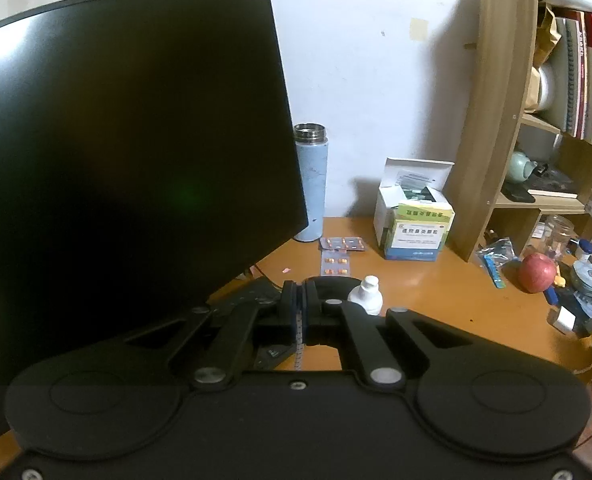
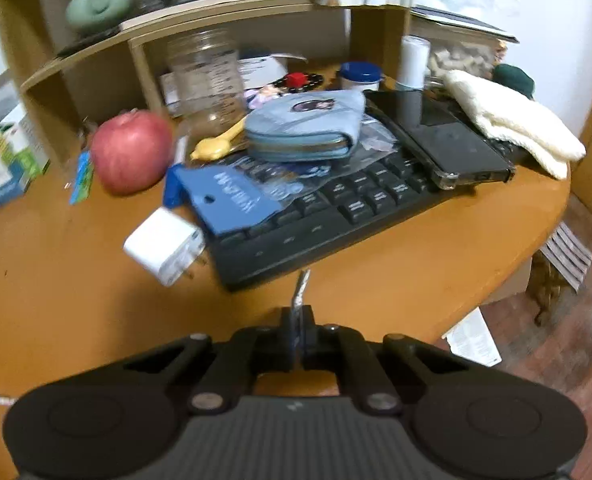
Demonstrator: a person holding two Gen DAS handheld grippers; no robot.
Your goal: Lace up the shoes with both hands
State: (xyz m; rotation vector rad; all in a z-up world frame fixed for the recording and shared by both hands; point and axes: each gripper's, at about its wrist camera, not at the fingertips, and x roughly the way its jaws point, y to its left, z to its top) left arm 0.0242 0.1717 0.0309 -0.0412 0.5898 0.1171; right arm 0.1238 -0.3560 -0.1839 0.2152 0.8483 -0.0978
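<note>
Black left claw [image 1: 300, 292] right up close, pressed together on a thin pale lace [image 1: 300, 340] hanging down between the pads. Black right claw [image 2: 298, 316] the same way, pinched shut on a lace tip [image 2: 300, 286] poking up out of it. Probably held like this so both ends can be pulled or poked through a hole. No shoe to see in either view, so likely below, out of sight. Beyond the left claw, big dark monitor [image 1: 127, 140] standing on the orange desk [image 1: 436, 300]. Wooden shelf [image 1: 492, 120] beside the wall, full of red and white books [image 1: 588, 80] standing up. Black keyboard [image 2: 336, 216] pushed to the side and piled with stuff, most likely to make room: a phone [image 2: 448, 140], a cream towel [image 2: 512, 124] and a blue zip pouch [image 2: 308, 128], closed. Clear jar [image 2: 205, 76] near the shelf, looking empty. Blue flask [image 1: 311, 184] with its lid off, inside too dark to tell. Open white box [image 1: 412, 176] with packets sticking out, a medicine box [image 1: 414, 236] in front. Red apple [image 2: 129, 152] beside the jar. White plug [image 2: 161, 246] touching the keyboard. Pill strips [image 1: 338, 254] lying flat near the flask.
</note>
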